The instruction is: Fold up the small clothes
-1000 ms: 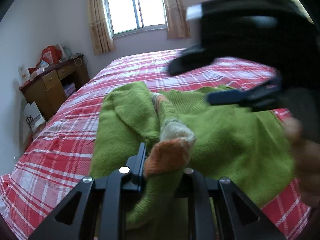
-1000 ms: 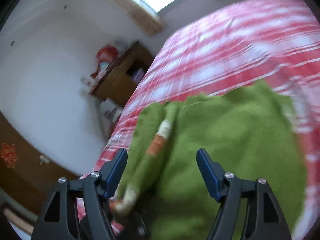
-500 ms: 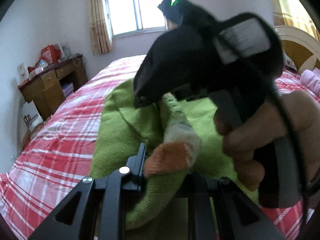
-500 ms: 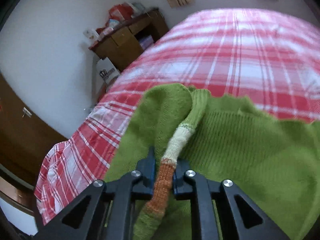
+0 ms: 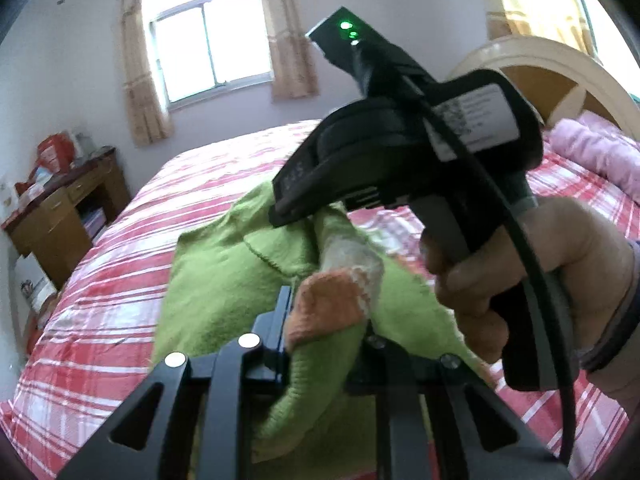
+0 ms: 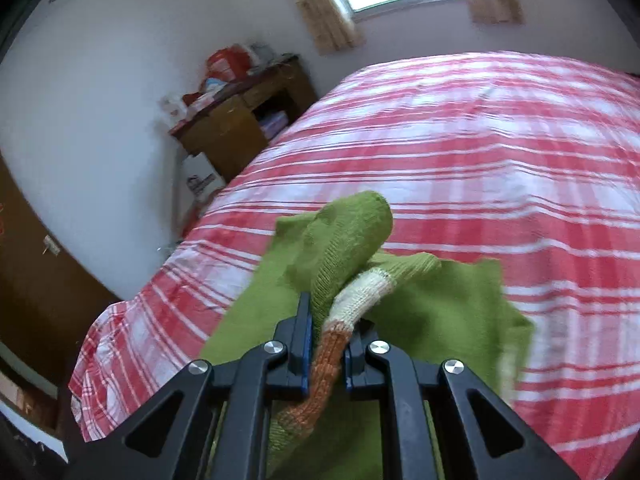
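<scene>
Green knit sweater [image 5: 224, 280] bunched above the plaid bed [image 6: 480, 152], gathered at its orange-and-cream sleeve cuff [image 6: 332, 344]. Left gripper [image 5: 324, 328] and right gripper [image 6: 326, 344]: jaws of both closed tight on the sleeve. Step, as judged: carrying the sleeve over the body. Next move calls for laying it flat before either of the 2 grippers releases.

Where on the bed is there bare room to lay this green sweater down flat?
Bare plaid bedspread stretches beyond the green sweater toward the window wall, and left toward the wooden desk. It is crowded near the headboard, where pink bedding lies, and around the left gripper and right gripper, both clamped on the sleeve.
</scene>
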A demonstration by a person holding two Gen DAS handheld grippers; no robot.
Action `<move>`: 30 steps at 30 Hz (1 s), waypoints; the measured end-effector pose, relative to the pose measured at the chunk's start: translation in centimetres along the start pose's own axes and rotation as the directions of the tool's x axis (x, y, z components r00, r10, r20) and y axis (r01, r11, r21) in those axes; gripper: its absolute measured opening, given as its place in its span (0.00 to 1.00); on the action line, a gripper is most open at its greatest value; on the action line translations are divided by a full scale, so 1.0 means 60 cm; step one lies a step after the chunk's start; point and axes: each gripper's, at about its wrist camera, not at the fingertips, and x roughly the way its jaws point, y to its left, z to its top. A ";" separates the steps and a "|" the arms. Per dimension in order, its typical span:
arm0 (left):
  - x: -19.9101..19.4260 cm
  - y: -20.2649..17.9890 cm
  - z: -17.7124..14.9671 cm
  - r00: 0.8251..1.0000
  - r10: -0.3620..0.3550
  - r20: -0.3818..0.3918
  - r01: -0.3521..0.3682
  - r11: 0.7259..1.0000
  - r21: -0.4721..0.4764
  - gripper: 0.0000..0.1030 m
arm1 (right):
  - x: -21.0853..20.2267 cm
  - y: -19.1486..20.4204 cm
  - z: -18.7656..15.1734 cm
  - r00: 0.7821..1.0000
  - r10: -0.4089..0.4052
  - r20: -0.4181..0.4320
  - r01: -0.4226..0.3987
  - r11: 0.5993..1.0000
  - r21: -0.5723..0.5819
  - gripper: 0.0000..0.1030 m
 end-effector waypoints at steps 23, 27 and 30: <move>-0.100 -0.022 -0.100 0.991 -0.121 -0.050 0.123 0.992 0.034 0.65 | -0.113 -0.156 -0.161 0.997 -0.064 0.038 0.052 0.960 0.276 0.21; -0.123 0.044 -0.132 0.995 -0.066 -0.069 0.061 0.996 -0.067 0.65 | -0.196 -0.129 -0.194 0.991 -0.073 0.116 0.039 0.963 0.266 0.21; -0.109 0.070 -0.138 0.992 0.014 -0.124 -0.026 0.995 -0.096 0.65 | -0.220 -0.083 -0.194 0.990 -0.011 0.140 -0.019 0.977 0.211 0.30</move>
